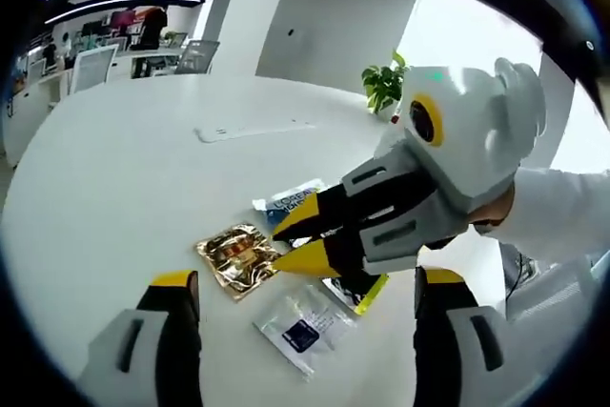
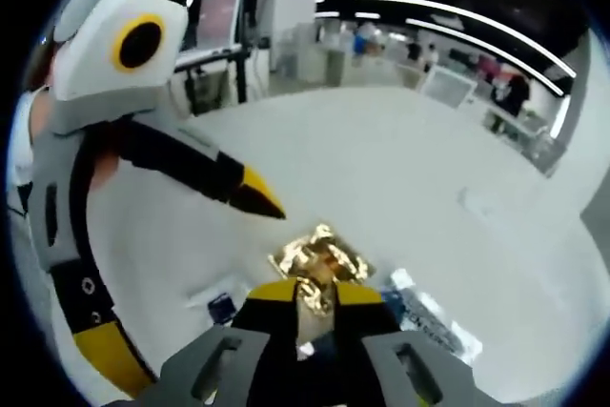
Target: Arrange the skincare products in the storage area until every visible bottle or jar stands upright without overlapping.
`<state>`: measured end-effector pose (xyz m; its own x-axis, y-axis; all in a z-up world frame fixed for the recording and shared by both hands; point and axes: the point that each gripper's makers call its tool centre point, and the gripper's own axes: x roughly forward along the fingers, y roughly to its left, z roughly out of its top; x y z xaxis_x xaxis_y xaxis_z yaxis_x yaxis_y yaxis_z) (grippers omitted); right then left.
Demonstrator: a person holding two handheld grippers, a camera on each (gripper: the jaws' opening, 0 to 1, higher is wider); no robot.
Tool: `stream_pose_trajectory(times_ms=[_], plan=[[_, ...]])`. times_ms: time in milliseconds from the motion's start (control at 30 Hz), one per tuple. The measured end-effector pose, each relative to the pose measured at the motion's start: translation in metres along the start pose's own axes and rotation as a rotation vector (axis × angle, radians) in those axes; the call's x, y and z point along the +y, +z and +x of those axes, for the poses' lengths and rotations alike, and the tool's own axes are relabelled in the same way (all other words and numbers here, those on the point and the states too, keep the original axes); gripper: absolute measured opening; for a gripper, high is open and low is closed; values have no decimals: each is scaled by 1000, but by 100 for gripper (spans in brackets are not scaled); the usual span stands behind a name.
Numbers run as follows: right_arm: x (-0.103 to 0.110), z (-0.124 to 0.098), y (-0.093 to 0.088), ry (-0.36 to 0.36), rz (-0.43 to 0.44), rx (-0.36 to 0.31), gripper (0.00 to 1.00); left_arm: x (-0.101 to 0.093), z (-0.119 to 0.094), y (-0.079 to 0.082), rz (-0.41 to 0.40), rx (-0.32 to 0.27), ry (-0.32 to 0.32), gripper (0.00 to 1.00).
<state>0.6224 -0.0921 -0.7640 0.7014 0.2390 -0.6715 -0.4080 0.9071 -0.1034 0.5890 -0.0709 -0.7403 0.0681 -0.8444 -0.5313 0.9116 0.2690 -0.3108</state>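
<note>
Two tongs: my right tongs [image 2: 307,295] pinch the crinkled gold foil sachet [image 2: 319,256] at lower centre on the white round surface [image 2: 400,159]; my left tongs [image 1: 303,293] gape wide.

white round table [image 1: 143,169] | gold sachet [image 1: 238,256] | clear sachet [image 1: 303,323] | blue-white sachet [image 1: 291,200]

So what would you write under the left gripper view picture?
Right gripper reaches over a gold sachet among flat packets on a white table.
</note>
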Motion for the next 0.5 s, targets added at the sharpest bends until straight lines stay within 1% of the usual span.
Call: stream_pose_trajectory(times_ms=[100, 267, 300, 333, 367, 433, 500], plan=[[1, -11, 3, -9, -9, -10, 11, -1, -9, 1, 4, 4, 15, 88], [11, -29, 6, -16, -33, -24, 17, -5, -14, 8, 34, 5, 12, 88], [13, -32, 6, -17, -43, -24, 19, -10, -20, 9, 43, 6, 11, 88], [15, -36, 6, -22, -73, -20, 20, -13, -22, 9, 49, 7, 11, 88], [16, -39, 5, -28, -93, -16, 22, -8, -17, 11, 59, 10, 9, 88], [20, -45, 5, -32, -106, -19, 26, -12, -22, 12, 73, 14, 7, 89], [25, -51, 6, -22, -99, -24, 27, -22, -30, 11, 82, 11, 16, 89]])
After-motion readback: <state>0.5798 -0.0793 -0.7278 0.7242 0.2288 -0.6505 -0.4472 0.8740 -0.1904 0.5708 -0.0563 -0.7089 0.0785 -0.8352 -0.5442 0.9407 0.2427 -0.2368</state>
